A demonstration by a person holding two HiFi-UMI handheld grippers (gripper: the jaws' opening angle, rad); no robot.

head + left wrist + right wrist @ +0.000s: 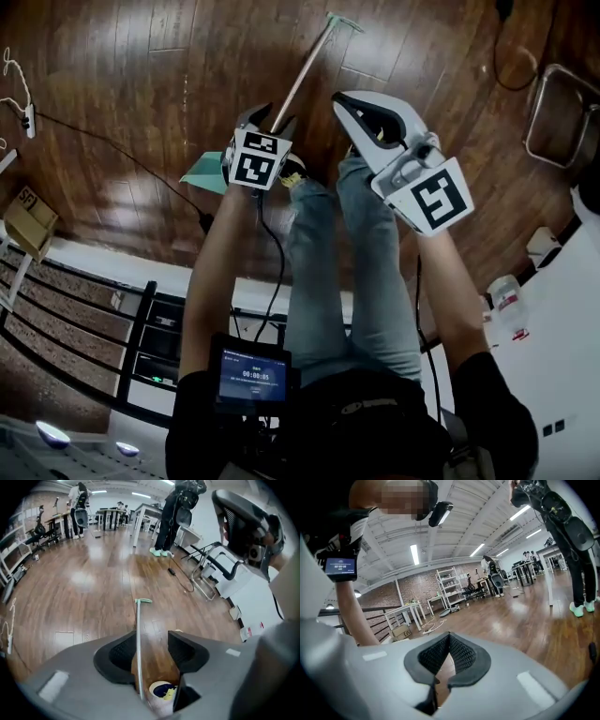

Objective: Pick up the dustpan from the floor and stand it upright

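The dustpan lies flat on the wooden floor: its green pan (203,174) is partly hidden under my left gripper, and its long metal handle (306,73) runs away to a green grip (343,23). My left gripper (274,117) points steeply down over the handle. In the left gripper view (151,637) the jaws stand open, and the handle (138,641) runs between them close to the left pad, without being pinched. My right gripper (372,110) hovers to the right above the person's legs; its pad tips meet with nothing between them (449,637).
A person's shoe (162,691) sits just below the left jaws. A black cable (122,155) crosses the floor at the left, near a cardboard box (28,220). A metal chair frame (562,112) stands at the right. A person (171,517) stands farther off.
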